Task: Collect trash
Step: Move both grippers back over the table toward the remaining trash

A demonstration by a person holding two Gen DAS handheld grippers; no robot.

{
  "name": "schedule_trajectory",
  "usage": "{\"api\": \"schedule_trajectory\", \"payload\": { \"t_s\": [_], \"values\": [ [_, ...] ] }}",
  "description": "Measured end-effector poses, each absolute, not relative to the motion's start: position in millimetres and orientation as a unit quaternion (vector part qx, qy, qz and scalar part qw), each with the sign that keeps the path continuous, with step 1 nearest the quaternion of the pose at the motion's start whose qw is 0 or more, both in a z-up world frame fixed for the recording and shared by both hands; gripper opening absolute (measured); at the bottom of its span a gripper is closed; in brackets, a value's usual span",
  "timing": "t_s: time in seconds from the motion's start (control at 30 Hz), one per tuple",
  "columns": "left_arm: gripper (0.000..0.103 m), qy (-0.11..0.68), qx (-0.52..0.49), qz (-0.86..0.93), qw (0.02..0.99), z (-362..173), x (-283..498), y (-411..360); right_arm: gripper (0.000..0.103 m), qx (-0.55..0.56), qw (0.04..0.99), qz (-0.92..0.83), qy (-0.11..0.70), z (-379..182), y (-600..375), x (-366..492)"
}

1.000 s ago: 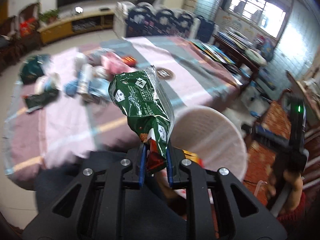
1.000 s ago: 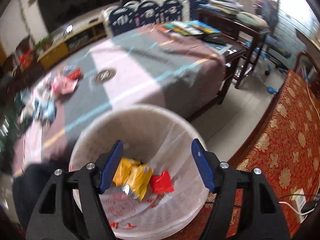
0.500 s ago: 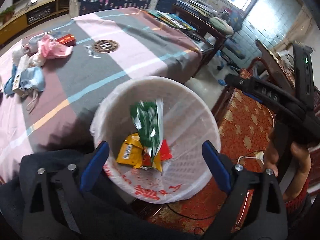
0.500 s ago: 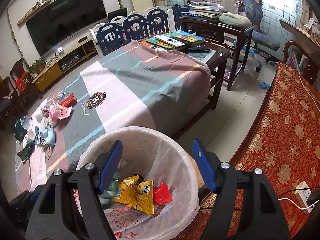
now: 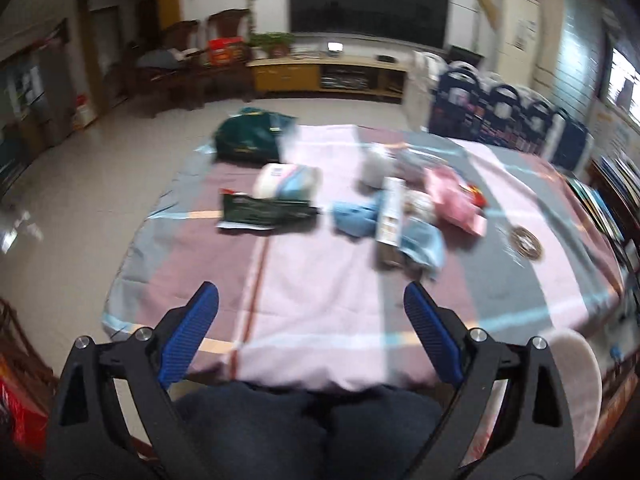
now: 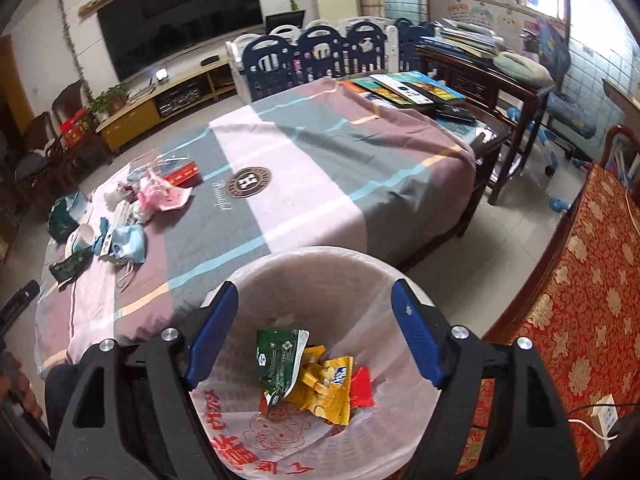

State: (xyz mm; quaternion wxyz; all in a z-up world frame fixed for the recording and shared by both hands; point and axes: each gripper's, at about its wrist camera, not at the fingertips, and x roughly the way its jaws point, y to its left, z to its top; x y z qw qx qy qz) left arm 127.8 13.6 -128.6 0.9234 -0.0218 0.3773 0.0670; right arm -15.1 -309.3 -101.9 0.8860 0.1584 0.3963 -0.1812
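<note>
both sets of jaws stand wide apart with nothing between them: the left gripper hangs over the near edge of the table, the right gripper hangs just above the bin. judged from that, the task is partly done. inside the bin, lined with a thin white bag, lie a green wrapper at the bin's 12 o'clock, yellow wrappers touching it toward 4 o'clock, and a red wrapper at 3 o'clock, all heaped together on the bottom. what is left sits on the cloth, well apart from both grippers: in the left view, a dark green packet at 11 o'clock of the left gripper, a white and blue roll just behind it, a dark green bag farther out at the table's far edge, and at 1 o'clock a blurred cluster of a blue mask, a white box and a pink bag, touching or overlapping one another. which of these count as trash cannot be told for certain. the bin rim shows at 4 o'clock of the left gripper, beside the person's lap. several more trips look needed.
</note>
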Motion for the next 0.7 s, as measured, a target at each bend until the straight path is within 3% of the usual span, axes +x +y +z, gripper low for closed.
{"api": "schedule_trajectory", "payload": {
  "t_s": [0.17,0.37,0.53,0.7],
  "values": [
    [0.094,0.379,-0.1,0.139,0.909,-152,159,66,0.077,0.154,0.885,-0.147,0.413,-104,-284,10],
    [0.094,0.371,-0.1,0.174,0.907,-172,183,83,0.077,0.15,0.892,-0.098,0.416,-101,-241,59],
    [0.098,0.353,-0.189,0.164,0.902,-177,172,114,0.077,0.138,0.888,-0.055,0.434,-121,-197,115],
    [0.098,0.41,-0.319,0.176,0.836,-207,176,157,0.077,0.117,0.881,-0.022,0.457,-141,-151,175]
  ]
}}
